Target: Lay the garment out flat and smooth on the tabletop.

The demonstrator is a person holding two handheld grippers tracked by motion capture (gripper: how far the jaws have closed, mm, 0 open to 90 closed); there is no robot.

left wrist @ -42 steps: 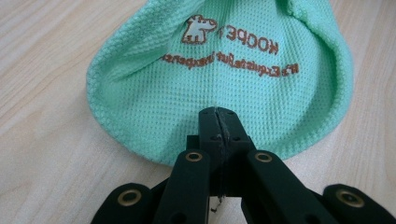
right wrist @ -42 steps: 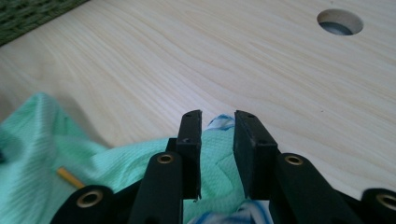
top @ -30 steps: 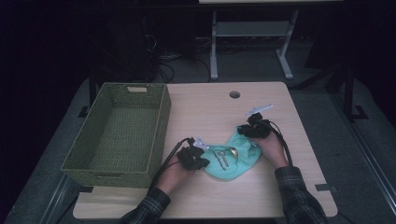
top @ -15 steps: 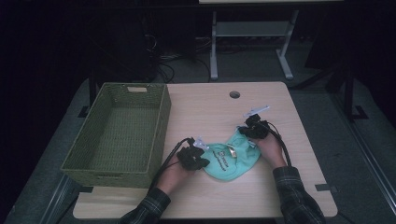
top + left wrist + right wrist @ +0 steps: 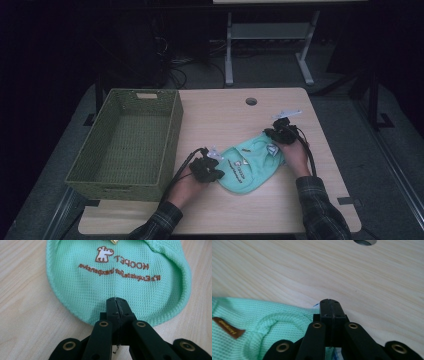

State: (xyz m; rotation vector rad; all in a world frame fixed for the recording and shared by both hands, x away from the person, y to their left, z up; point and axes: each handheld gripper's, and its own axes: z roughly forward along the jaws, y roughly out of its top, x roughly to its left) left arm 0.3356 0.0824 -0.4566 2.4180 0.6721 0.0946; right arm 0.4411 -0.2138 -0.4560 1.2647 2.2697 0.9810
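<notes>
A light wood table (image 5: 225,115) is seen from the high view, with a cable hole (image 5: 251,101) near its far edge. A big green woven basket (image 5: 172,135) sits on the table's left side, something neither gripper view picks up. To the right of it, near the front middle of the table, a mint green knit garment (image 5: 250,165) is spread flat.

The left gripper (image 5: 206,169) is parked at the garment's left edge and the right gripper (image 5: 281,133) at its upper right corner. Plaid sleeves (image 5: 320,210) are seen coming in from the bottom.

The close-up stuff is only readable from the gripper views. In the left gripper view, the left gripper (image 5: 116,300) is clenched, jaws pressed together right over the garment's hem, and whether fabric is actually pinched can't be told. Brown print (image 5: 131,262) reads "HOOPET", upside down, next to a small dog logo (image 5: 104,253); the script line under it is too small to read.

In the right gripper view, the right gripper (image 5: 330,301) is clenched too, at the garment's edge. A brown tag (image 5: 228,331) is seen with "Hoopet" on it.
</notes>
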